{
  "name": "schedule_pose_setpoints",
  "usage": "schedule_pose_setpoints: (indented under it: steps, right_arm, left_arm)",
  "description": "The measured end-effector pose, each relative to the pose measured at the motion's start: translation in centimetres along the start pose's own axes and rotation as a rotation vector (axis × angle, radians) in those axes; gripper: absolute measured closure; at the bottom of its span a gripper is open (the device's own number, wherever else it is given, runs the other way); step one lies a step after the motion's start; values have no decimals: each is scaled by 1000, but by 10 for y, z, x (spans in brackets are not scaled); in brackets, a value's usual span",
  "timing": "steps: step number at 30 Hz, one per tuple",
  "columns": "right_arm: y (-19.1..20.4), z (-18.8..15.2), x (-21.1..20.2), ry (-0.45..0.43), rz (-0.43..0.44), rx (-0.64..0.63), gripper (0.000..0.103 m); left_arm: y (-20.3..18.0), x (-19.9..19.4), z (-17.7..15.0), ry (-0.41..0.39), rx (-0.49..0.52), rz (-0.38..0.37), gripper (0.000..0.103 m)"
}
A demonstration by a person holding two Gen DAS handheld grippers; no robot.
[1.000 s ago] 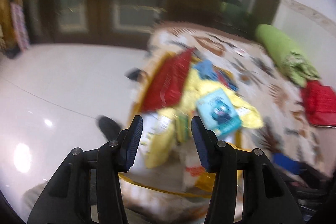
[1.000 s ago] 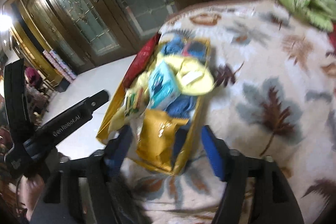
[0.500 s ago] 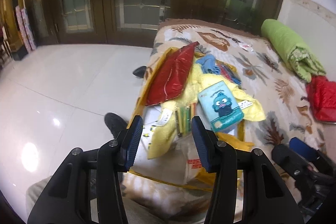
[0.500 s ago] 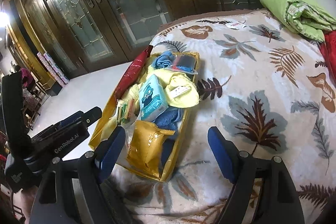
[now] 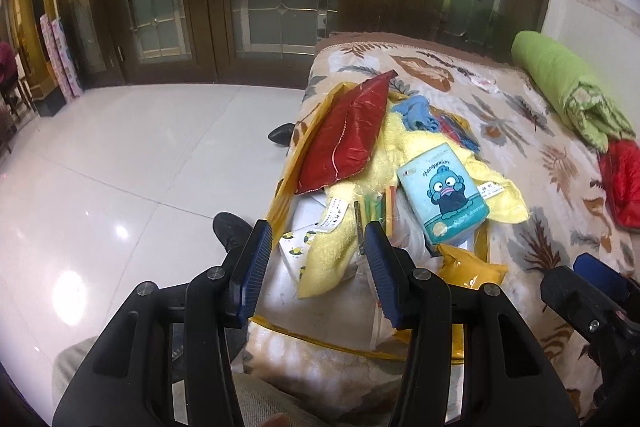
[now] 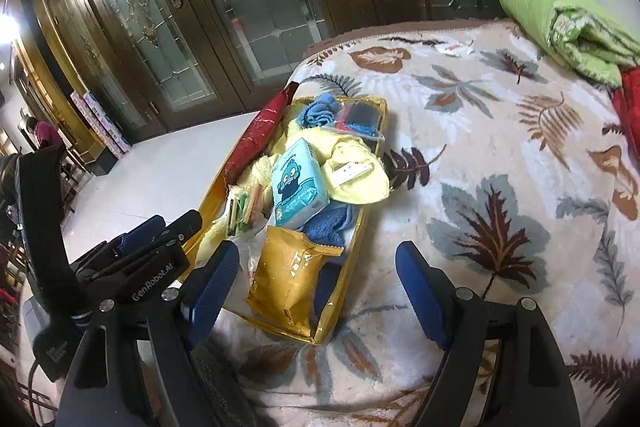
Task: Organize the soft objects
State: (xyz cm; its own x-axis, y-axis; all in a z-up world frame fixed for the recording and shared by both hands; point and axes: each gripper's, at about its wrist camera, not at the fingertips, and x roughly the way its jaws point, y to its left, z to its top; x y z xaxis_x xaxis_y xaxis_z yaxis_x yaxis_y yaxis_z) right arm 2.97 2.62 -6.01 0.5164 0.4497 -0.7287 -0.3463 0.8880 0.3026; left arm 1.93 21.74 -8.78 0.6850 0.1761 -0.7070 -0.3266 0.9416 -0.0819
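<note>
over bed (image 6: 500, 155), empty parted grippers (image 6: 318, 273)

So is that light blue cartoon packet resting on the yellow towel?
Touching. The right wrist view shows the blue packet lying directly on the yellow towel, no gap.

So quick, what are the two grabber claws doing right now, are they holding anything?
Left gripper: open, holding nothing, above the yellow towel.
Right gripper: open wide, holding nothing, above the yellow snack bag.
</note>
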Motion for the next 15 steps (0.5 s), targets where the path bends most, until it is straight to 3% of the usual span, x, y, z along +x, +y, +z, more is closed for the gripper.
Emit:
schedule_pose_setpoints:
  steps: [6,15]
  right_arm:
    - [1,-1,-3,-8,15,1,22]
    - [1,-1,-1,-5,37,5,22]
  left_arm:
    - [6,-2,0,-5,-32,-6,55]
    - [-1,-7,2,-14,19,-9,55]
